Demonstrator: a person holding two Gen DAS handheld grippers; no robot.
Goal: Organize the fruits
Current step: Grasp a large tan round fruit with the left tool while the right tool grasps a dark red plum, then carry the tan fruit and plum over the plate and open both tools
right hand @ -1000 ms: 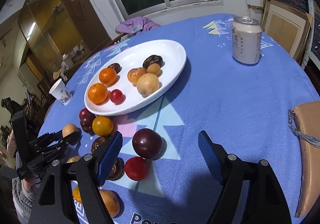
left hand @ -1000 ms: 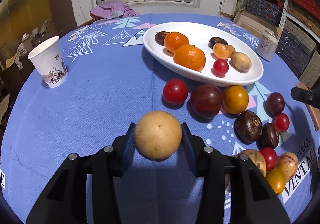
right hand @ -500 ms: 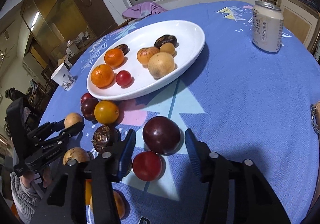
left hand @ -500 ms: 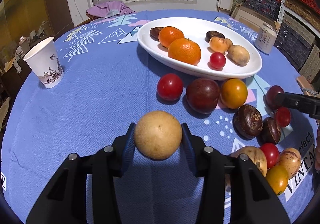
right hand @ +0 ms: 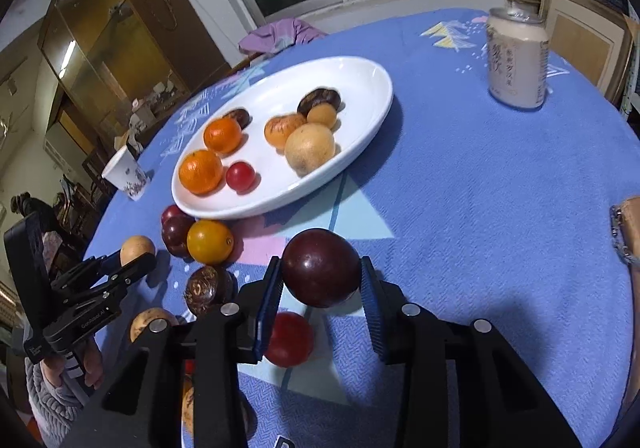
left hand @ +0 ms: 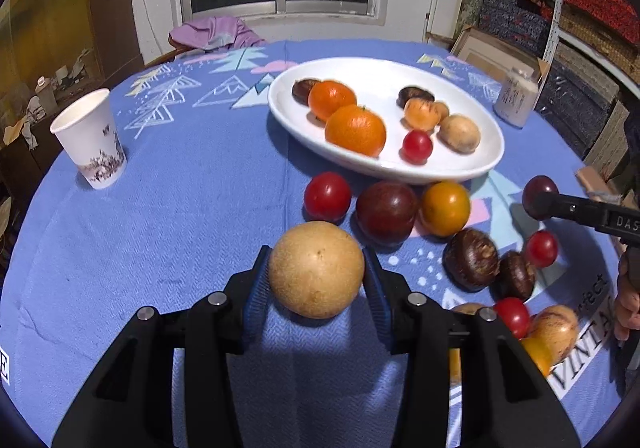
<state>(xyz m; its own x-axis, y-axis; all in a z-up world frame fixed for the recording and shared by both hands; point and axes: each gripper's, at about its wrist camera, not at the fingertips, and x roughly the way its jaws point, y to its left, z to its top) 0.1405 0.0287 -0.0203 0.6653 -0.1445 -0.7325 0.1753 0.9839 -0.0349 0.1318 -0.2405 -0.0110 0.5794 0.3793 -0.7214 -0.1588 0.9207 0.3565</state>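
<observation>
My left gripper (left hand: 316, 268) is shut on a round tan fruit (left hand: 316, 276), held just above the blue tablecloth. The jaws of my right gripper (right hand: 320, 280) are closing, and their blue pads press both sides of a dark purple plum (right hand: 320, 268). A white oval plate (left hand: 460, 172) behind holds two oranges, a cherry tomato, a tan fruit and dark ones. Loose fruit lies in front of the plate: a red tomato (left hand: 327, 197), another dark plum (left hand: 386, 212), a yellow-orange fruit (left hand: 445, 208) and brown ones (left hand: 471, 260). A red tomato (right hand: 288, 340) lies under my right fingers.
A paper cup (left hand: 90, 138) stands at the left of the table. A drink can (right hand: 516, 60) stands at the far right. A purple cloth (left hand: 212, 33) lies at the far edge, and a tan purse (right hand: 628, 232) at the right edge.
My right gripper has come forward and narrowed from wide open until its pads sit on the dark plum. My left gripper keeps the tan fruit and has hardly moved.
</observation>
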